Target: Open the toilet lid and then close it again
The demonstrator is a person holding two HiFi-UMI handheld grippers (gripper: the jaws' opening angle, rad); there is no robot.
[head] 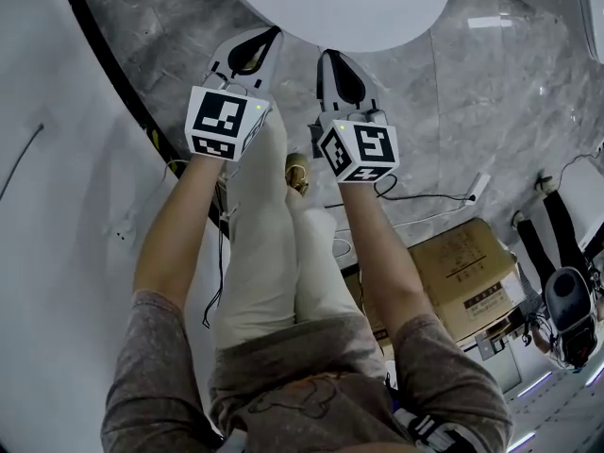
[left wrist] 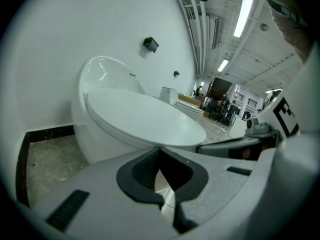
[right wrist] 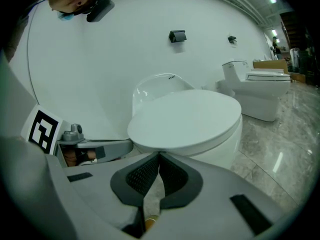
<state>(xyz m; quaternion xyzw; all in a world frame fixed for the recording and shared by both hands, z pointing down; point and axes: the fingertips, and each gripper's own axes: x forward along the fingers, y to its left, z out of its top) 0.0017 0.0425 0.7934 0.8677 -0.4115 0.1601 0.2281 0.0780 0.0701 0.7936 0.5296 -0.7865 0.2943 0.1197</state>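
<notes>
The white toilet stands against the wall with its lid [left wrist: 145, 116] down flat on the bowl; the lid [right wrist: 190, 116] fills the middle of the right gripper view, and its front edge [head: 340, 8] shows at the top of the head view. My left gripper [head: 267, 36] is just short of that front edge, jaws shut with nothing between them. Beside it, my right gripper [head: 330, 59] sits slightly nearer to me, its tips meeting and empty. Both point at the lid's front rim from a little below it. Neither touches the lid.
A second toilet [right wrist: 260, 86] stands further right along the wall. A cardboard box [head: 467, 276] and a person [head: 566, 300] are behind me on the right, with cables [head: 415, 196] on the grey marble floor. A black skirting strip [head: 113, 64] runs along the wall on the left.
</notes>
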